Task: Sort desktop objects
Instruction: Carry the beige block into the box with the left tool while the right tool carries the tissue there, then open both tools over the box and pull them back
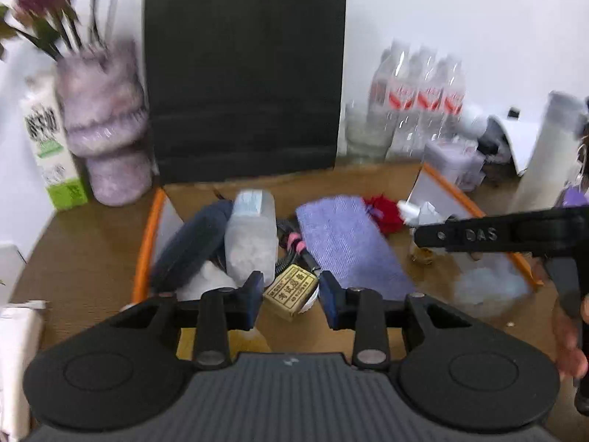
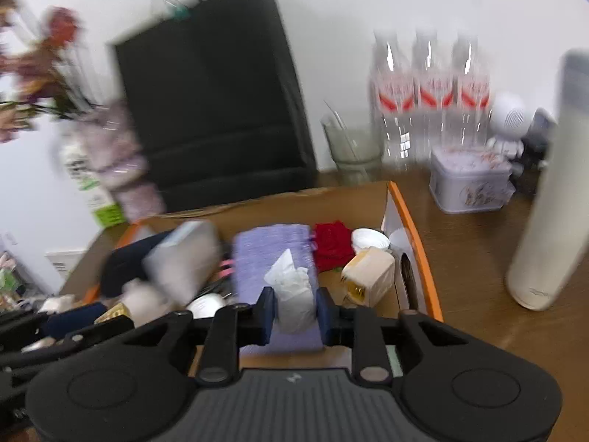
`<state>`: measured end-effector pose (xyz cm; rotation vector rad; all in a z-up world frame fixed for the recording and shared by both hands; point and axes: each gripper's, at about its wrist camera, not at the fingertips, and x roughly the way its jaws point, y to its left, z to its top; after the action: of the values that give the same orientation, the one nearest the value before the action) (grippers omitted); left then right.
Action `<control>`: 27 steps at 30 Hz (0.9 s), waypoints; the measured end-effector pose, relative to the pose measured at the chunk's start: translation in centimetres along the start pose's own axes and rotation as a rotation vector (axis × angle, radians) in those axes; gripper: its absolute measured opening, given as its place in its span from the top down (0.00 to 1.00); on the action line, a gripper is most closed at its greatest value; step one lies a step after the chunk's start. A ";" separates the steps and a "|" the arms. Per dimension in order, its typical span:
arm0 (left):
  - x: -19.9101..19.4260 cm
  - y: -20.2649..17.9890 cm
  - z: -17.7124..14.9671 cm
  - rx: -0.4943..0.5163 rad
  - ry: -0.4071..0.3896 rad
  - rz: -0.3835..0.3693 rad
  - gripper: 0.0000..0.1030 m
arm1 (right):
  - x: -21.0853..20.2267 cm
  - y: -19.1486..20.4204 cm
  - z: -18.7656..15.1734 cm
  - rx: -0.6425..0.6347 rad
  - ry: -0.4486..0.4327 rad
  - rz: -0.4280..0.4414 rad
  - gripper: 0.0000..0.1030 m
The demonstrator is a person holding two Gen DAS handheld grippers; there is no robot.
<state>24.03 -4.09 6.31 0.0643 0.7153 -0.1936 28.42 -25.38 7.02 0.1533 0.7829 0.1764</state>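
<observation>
An orange-edged cardboard box (image 1: 147,243) holds a purple cloth (image 1: 349,239), a dark blue pouch (image 1: 191,246), a clear plastic container (image 1: 252,235), a red flower (image 1: 384,211) and a small tan box with printed characters (image 1: 291,291). My left gripper (image 1: 291,294) is open just above the tan box, fingers on either side, not touching. My right gripper (image 2: 294,311) is shut on a crumpled white tissue (image 2: 294,294), above the purple cloth (image 2: 272,254). The right gripper also shows in the left wrist view (image 1: 478,235).
A black bag (image 1: 243,73) stands behind the box. A fuzzy purple vase (image 1: 106,129) and a milk carton (image 1: 51,147) stand at the left. Water bottles (image 2: 430,92), a glass (image 2: 353,151), a tin (image 2: 471,180) and a tall white bottle (image 2: 552,184) stand right.
</observation>
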 end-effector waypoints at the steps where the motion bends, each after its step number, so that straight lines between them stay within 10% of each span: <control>1: 0.4 0.4 0.0 -0.016 0.006 -0.003 0.64 | 1.1 -0.2 0.2 -0.002 0.027 -0.033 0.58; 3: 0.3 1.2 0.0 -0.051 -0.012 -0.029 0.50 | 2.1 -0.6 0.6 0.026 0.058 -0.092 0.33; 5: -0.8 1.9 -0.1 -0.082 -0.042 -0.042 0.32 | 1.9 -1.0 0.5 0.041 0.034 -0.061 0.33; 14: -6.7 2.8 -2.5 -0.104 -0.100 -0.010 0.14 | -2.9 0.1 -3.1 -0.033 0.026 -0.049 0.24; 22: -13.0 2.9 -12.5 -0.222 -0.079 0.049 0.00 | -13.0 1.6 -12.1 -0.095 -0.221 -0.035 0.13; 27: -15.7 2.5 -18.7 -0.224 -0.084 0.057 0.00 | -15.5 1.7 -18.5 -0.100 -0.191 -0.006 0.12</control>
<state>0.91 3.08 2.49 -0.1366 0.6466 -0.0603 4.32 -25.73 5.04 0.0720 0.5834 0.1921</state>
